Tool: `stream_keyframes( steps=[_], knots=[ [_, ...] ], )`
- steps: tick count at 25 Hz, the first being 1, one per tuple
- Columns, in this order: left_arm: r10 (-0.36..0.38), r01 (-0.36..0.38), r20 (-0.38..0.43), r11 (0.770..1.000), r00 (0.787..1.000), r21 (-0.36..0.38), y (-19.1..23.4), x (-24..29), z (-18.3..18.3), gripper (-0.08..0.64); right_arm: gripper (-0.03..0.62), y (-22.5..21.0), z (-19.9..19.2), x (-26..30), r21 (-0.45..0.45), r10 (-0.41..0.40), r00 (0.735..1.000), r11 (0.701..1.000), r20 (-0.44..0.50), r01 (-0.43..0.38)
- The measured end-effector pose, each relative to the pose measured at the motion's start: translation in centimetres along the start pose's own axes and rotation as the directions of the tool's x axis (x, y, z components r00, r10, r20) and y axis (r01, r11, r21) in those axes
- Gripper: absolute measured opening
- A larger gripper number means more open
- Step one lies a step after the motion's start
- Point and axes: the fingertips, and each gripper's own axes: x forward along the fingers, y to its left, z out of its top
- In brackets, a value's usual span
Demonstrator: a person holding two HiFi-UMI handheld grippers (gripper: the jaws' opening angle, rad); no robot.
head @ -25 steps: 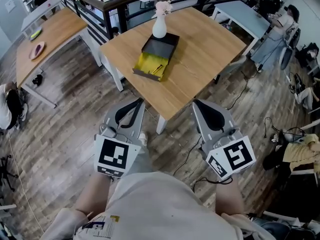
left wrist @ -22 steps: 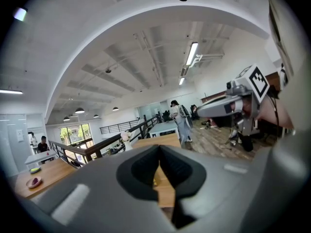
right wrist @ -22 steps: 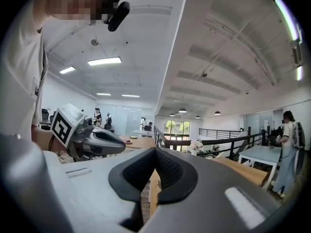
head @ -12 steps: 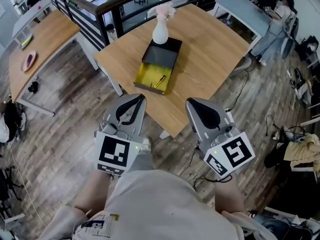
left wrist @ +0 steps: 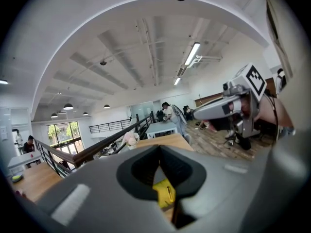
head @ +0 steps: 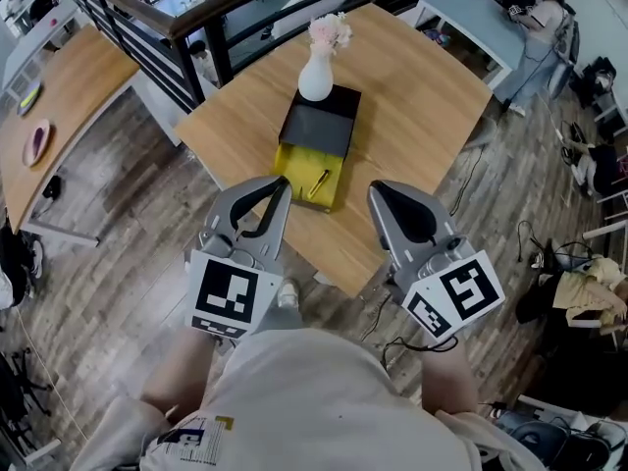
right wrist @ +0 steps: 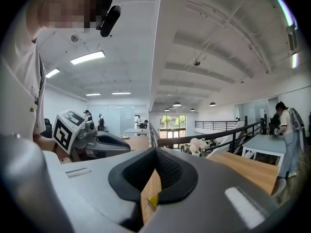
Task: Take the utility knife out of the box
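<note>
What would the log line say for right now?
left gripper: shut, empty | right gripper: shut, empty | small utility knife: lying in open yellow box drawer on wooden table

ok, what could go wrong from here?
1. The vase stands at the black box's far end; shoving the box could tip it.
2. The utility knife lies low in the yellow tray, and the left gripper and right gripper are shut: opening late could just push it.

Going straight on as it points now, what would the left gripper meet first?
Probably the box's open yellow tray, which shows straight past the left gripper's closed tips; depth is unclear, so the table edge could come first.
</note>
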Motion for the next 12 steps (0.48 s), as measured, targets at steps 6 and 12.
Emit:
stream_keyframes(
  steps=[6, 12],
  knots=[
    [-0.037, 0.037, -0.007, 0.999, 0.999, -0.019, 2.6, 2.5, -1.4, 0.002, 0.0, -1.8, -0.6, 4.2, 0.084, -0.001, 1.0, 0.996, -0.002, 0.001],
    [-0.051, 0.05, -0.019, 0.998, 0.999, -0.034, 4.4, 3.9, -2.5, 0.002, 0.0, -2.8, -1.4, 6.6, 0.093, -0.014, 0.999, 0.995, -0.03, 0.017]
  ],
)
